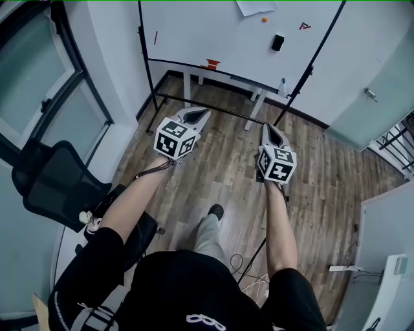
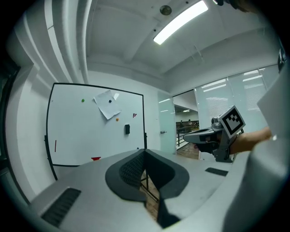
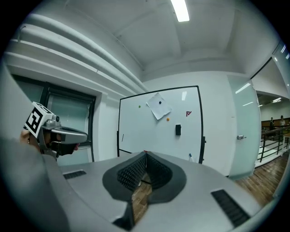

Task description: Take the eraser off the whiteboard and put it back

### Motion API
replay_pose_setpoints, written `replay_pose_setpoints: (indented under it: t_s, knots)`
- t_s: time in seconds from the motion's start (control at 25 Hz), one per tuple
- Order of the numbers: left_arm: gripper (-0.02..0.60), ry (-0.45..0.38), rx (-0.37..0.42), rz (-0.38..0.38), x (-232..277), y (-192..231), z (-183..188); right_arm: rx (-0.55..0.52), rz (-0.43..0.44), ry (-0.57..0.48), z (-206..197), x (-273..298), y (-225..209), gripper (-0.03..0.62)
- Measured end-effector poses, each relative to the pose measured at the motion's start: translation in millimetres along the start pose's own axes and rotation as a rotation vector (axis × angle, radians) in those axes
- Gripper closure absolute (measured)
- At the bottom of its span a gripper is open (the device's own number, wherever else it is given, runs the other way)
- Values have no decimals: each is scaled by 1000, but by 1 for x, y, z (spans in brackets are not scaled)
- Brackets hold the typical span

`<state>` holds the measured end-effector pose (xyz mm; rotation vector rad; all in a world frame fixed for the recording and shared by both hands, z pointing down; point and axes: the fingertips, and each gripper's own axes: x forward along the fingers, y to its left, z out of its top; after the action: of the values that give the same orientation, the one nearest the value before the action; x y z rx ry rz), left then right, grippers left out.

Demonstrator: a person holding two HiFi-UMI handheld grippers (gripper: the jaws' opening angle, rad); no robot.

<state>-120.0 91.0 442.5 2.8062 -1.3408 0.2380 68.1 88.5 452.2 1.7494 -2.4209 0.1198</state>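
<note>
The black eraser [image 1: 277, 42] sticks to the whiteboard [image 1: 213, 32], right of its middle. It also shows in the left gripper view as the eraser [image 2: 127, 129] and in the right gripper view as the eraser [image 3: 178, 130]. Both grippers hang in the air well short of the board, pointing at it. My left gripper [image 1: 199, 114] has its jaws together with nothing between them, as its own view shows [image 2: 145, 152]. My right gripper [image 1: 269, 128] is likewise shut and empty [image 3: 146, 154].
A sheet of paper [image 1: 255, 6], an orange magnet [image 1: 264, 20] and a red mark [image 1: 305, 26] are on the board. A red item [image 1: 211, 63] and a blue-capped bottle [image 1: 282, 86] sit on its tray. An office chair [image 1: 58, 184] stands left, cables [image 1: 249, 271] lie on the floor.
</note>
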Motion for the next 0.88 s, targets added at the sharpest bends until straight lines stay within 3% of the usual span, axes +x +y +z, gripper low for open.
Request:
replay_pose_setpoints:
  t_s: [0.4,0.88]
  knots:
    - [572,-1,-30,64,111,77,37,-18,69,10,46,137,-60,569]
    - [572,5,19,93,239,99,73,7,86,-12,74,231,-162,569]
